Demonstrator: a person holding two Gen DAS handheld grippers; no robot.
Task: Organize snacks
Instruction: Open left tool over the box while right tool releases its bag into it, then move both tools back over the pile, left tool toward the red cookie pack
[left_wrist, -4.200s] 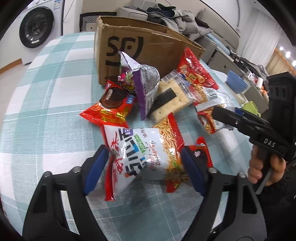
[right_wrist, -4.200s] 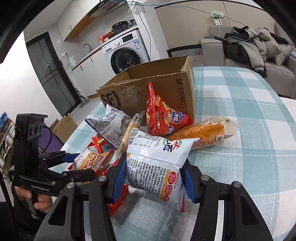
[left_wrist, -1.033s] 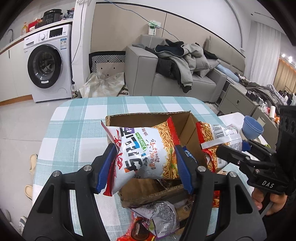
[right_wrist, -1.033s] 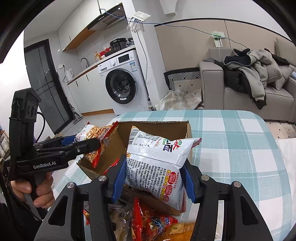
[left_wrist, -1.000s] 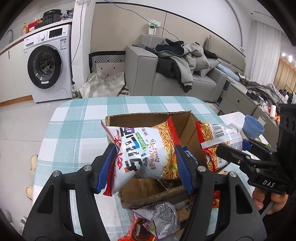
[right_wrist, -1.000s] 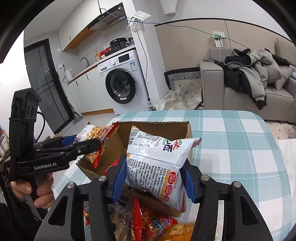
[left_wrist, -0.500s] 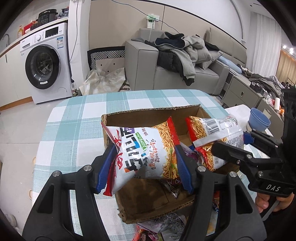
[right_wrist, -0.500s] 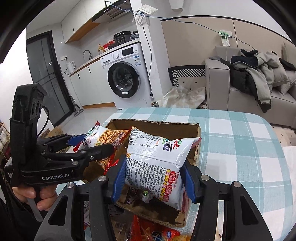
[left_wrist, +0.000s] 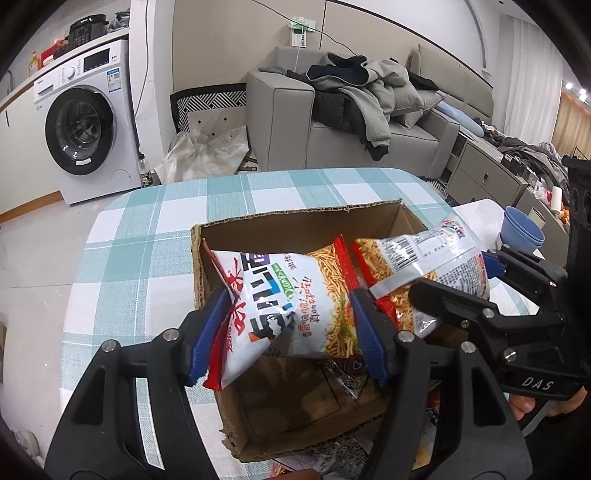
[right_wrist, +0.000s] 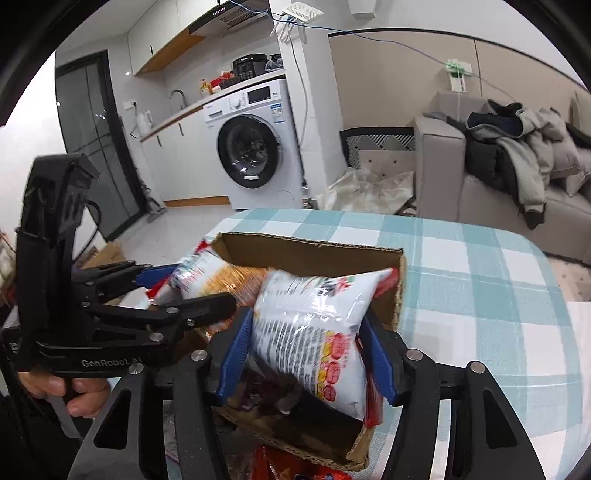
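My left gripper (left_wrist: 286, 328) is shut on a white-and-red noodle snack bag (left_wrist: 291, 299) and holds it over the open cardboard box (left_wrist: 295, 221). My right gripper (right_wrist: 306, 354) is shut on a second white noodle snack bag (right_wrist: 314, 332), also over the box (right_wrist: 314, 243). In the left wrist view the right gripper (left_wrist: 454, 280) holds its bag (left_wrist: 417, 262) over the box's right side. In the right wrist view the left gripper (right_wrist: 184, 284) holds its bag (right_wrist: 210, 273) over the box's left side. A dark snack packet (left_wrist: 347, 369) lies inside the box.
The box stands on a teal-and-white checked table (left_wrist: 147, 236). More snack packets lie on the table in front of the box (right_wrist: 280, 465). Blue bowls (left_wrist: 522, 232) sit off the table at right. A washing machine (left_wrist: 85, 136) and a sofa (left_wrist: 332, 122) stand behind.
Both grippers have moved forward and lower over the box with their bags. The box opening now lies directly under both bags.
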